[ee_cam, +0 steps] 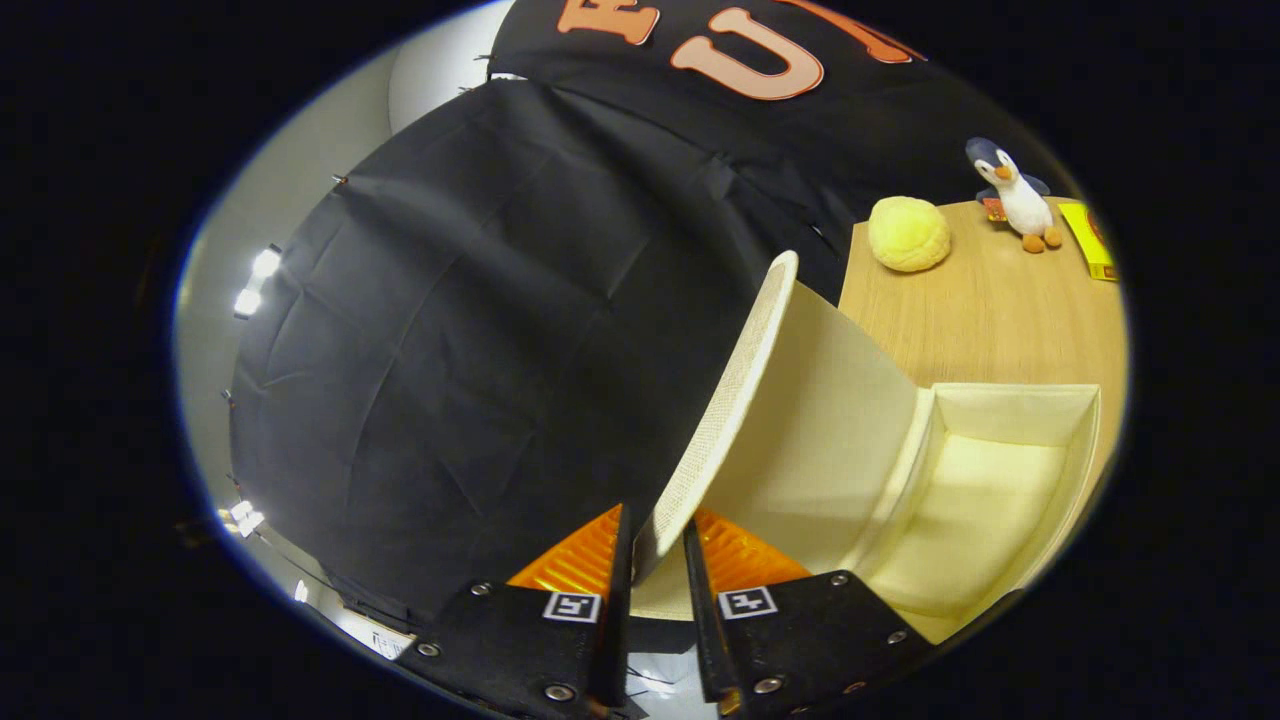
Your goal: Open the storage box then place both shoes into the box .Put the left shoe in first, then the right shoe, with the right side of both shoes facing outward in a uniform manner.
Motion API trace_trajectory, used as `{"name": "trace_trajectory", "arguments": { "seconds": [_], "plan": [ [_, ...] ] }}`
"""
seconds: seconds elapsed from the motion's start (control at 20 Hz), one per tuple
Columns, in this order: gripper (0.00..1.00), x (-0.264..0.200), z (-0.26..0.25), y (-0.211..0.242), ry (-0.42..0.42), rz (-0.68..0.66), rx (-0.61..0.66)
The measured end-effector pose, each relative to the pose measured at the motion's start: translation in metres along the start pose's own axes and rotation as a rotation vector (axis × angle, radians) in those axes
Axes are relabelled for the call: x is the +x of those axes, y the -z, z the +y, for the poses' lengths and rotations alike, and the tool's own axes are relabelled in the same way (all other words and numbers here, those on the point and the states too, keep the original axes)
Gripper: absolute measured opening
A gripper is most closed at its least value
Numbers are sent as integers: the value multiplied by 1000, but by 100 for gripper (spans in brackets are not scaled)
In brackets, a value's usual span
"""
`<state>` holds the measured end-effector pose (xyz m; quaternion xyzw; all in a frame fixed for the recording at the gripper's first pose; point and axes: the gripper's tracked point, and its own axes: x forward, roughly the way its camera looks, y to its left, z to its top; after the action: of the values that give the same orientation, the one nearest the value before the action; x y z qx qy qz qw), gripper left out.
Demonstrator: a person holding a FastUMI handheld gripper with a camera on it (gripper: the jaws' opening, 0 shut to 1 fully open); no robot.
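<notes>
My gripper (657,548) is shut on the front edge of the storage box's lid (760,400), both fingers pressing on it. The cream lid is swung up high and stands on edge, hinged to the box. Beyond and right of my fingers the open box (1010,410) lies on the wooden table, its pale inside bare.
On the wooden table (990,310) beyond the box sit a round yellow plush (908,234), a small penguin toy (1018,196) and a yellow flat packet (1088,238). Black booth cloth hangs behind and to the left of the lid.
</notes>
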<state>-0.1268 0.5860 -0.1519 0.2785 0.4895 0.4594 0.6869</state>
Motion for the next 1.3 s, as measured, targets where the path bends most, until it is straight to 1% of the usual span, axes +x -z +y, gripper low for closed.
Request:
{"name": "trace_trajectory", "arguments": {
  "seconds": [0.05, 0.1, 0.15, 0.2, 0.3, 0.5, 0.65, 0.8, 0.95, 1.1, 1.3],
  "plan": [
    [37, 11, 3, 2, 15, 10, -13],
    [51, 21, 7, 6, 22, 25, -19],
    [58, 29, 10, 10, 19, 35, -20],
    [69, 34, 13, 10, 12, 34, -25],
    [78, 36, 15, 11, 28, 28, -51],
    [84, 13, -4, 9, 112, -6, -124],
    [89, -23, -42, -3, 198, -71, -179],
    [91, -61, -83, -18, 317, -142, -238],
    [93, -112, -139, -22, 480, -191, -302],
    [93, -159, -202, -7, 630, -200, -319],
    [93, -210, -270, 21, 777, -186, -285]
  ]
}}
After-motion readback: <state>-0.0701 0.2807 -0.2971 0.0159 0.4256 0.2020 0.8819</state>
